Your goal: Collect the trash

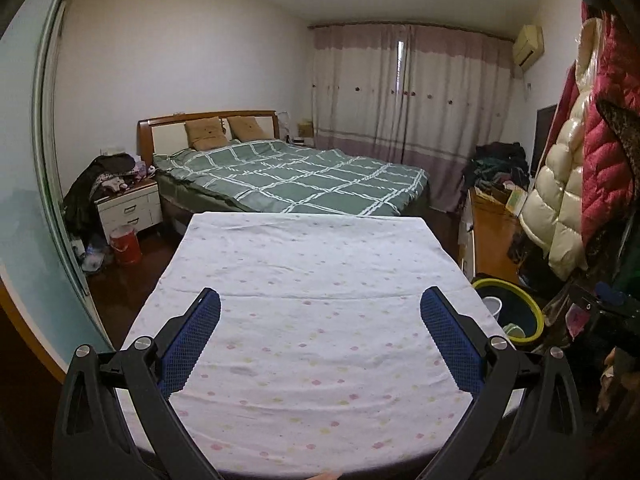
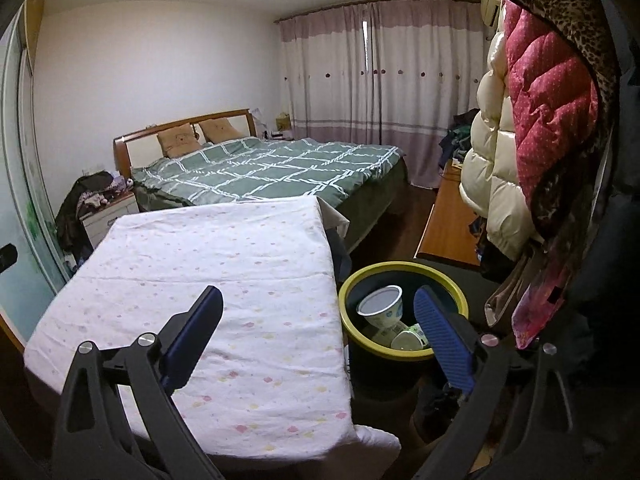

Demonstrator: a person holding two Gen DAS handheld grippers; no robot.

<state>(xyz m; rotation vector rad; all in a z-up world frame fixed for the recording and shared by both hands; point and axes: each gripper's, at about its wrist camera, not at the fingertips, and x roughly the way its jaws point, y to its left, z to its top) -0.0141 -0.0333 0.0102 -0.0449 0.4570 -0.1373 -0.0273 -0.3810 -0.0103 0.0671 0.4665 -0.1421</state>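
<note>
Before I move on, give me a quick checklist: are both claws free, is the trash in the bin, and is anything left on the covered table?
1. Left claw open, nothing between its pads: ok.
2. Right claw open, nothing held: ok.
3. White paper cups inside the round black bin with yellow rim: ok.
4. White flower-print tablecloth free of trash: ok.
5. Floor around the bin: cannot tell, mostly hidden.

Left tongs (image 1: 320,312) jaws spread wide, nothing between. Right tongs (image 2: 318,312) likewise wide apart, empty, angled downward.
</note>
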